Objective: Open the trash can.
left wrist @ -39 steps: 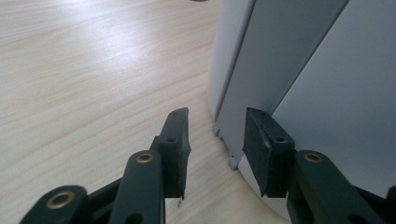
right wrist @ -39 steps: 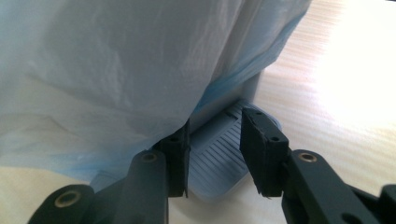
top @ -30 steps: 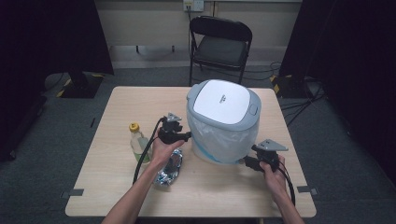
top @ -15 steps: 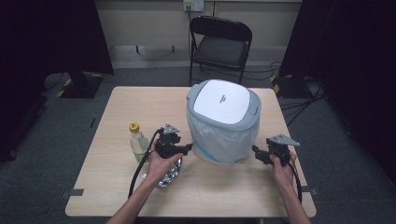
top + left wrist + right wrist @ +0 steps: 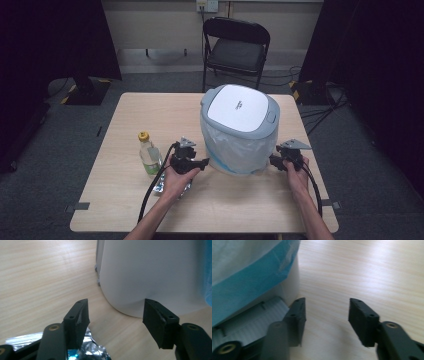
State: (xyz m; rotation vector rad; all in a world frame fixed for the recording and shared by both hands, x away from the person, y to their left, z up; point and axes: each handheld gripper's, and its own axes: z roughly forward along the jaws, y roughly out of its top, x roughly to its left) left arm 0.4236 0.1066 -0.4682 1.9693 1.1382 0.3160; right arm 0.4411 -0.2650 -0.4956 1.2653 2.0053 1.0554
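Bin (image 5: 239,131) first: I use the white trash bin with its grey lid as my landmark, standing on the wooden table (image 5: 150,115), with a blue-edged bag (image 5: 232,150) bunched around its wall under the lid. My left gripper (image 5: 202,163) sits just to the left of the bin's base, pointing at its lower wall. In the left gripper view I see its jaws spread apart with nothing between them; the bin's white wall (image 5: 150,277) lies just ahead of the tips, and I cannot tell whether it is touched. A crumpled foil wrapper (image 5: 90,350) lies under that gripper, left of the bin and near its foot. Further left of the bin stands a small clear bottle (image 5: 149,156) with a yellow cap, upright, just beside my left hand.

My right gripper (image 5: 274,161) is at the bin's right side, low against the base. In the right gripper view its jaws have just been closing, yet a clear gap remains and only bare table shows between them. The left jaw rides right beside the bin's ribbed grey foot (image 5: 247,322), with the blue bag edge (image 5: 249,282) hanging above it; the other jaw is over open table, away from the bin.

Beyond the bin, past the table's far edge, a black folding chair (image 5: 235,47) stands.
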